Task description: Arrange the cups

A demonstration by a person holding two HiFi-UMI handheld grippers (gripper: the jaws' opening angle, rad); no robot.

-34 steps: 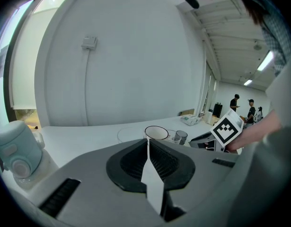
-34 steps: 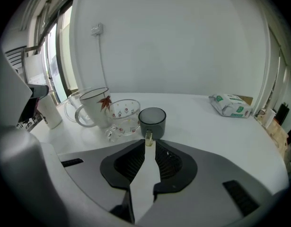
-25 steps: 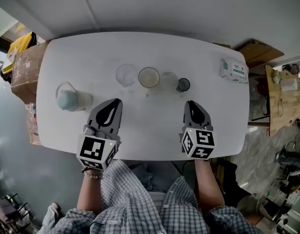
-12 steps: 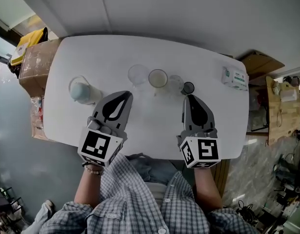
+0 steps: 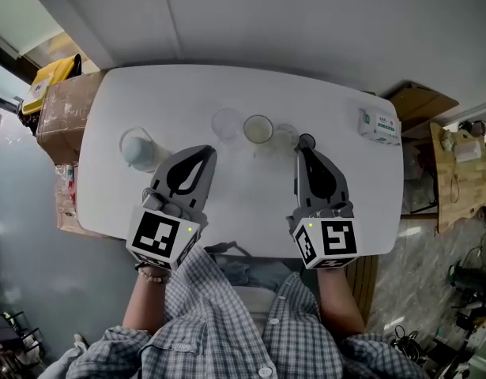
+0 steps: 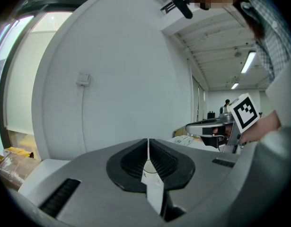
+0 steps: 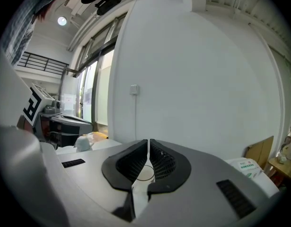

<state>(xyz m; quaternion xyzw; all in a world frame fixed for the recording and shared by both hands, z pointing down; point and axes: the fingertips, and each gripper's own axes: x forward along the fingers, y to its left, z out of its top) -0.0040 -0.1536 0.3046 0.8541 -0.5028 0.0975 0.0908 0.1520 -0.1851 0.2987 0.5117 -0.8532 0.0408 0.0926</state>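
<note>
Left gripper (image 5: 201, 151) and right gripper (image 5: 303, 151) have jaws together, empty. The right tip crowds the small dark cup (image 5: 307, 140) just beyond it and might topple it.

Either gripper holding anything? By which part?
Nothing is held. The left gripper and the right gripper both have their jaws together with nothing between them.

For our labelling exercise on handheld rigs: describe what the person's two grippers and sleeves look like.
The left gripper and right gripper have grey shells and black ribbed teardrop-shaped pads, each ending in a cube with black-and-white square markers. The person wears a blue-and-white checked shirt and a beaded bracelet on the left wrist.
</note>
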